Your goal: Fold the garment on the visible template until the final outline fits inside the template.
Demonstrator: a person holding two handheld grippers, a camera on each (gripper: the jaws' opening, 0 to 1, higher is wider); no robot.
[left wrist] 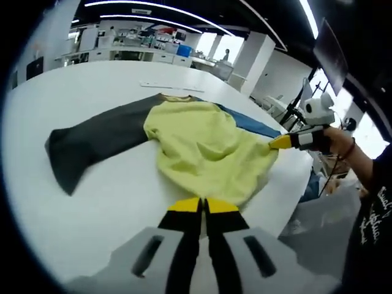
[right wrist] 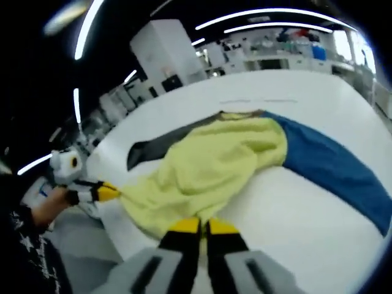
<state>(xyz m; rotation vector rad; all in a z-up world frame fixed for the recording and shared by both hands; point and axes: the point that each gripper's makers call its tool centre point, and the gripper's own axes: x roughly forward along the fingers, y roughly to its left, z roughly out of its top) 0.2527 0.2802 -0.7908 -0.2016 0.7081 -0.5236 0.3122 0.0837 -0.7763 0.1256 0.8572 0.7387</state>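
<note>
A garment lies spread on the white table [left wrist: 92, 202]: yellow body [left wrist: 205, 150], dark grey sleeve [left wrist: 92, 144], blue sleeve [left wrist: 251, 122]. My left gripper [left wrist: 202, 205] is shut on the yellow hem at the near edge; in the right gripper view it [right wrist: 109, 192] pinches a hem corner drawn out to a point. My right gripper [right wrist: 202, 226] is shut on the hem too, and in the left gripper view it [left wrist: 278, 143] holds the opposite corner, the cloth pulled taut. The right gripper view shows the yellow body [right wrist: 211, 168], the grey sleeve [right wrist: 156, 147] and the blue sleeve [right wrist: 334, 168].
Faint pale marks [left wrist: 168, 84] lie on the table beyond the collar. The table edge [left wrist: 294, 202] runs just past the hem, with a clear plastic bag [left wrist: 318, 226] below it. A person's hand [left wrist: 343, 147] holds the right gripper. Lab benches [left wrist: 141, 46] stand far behind.
</note>
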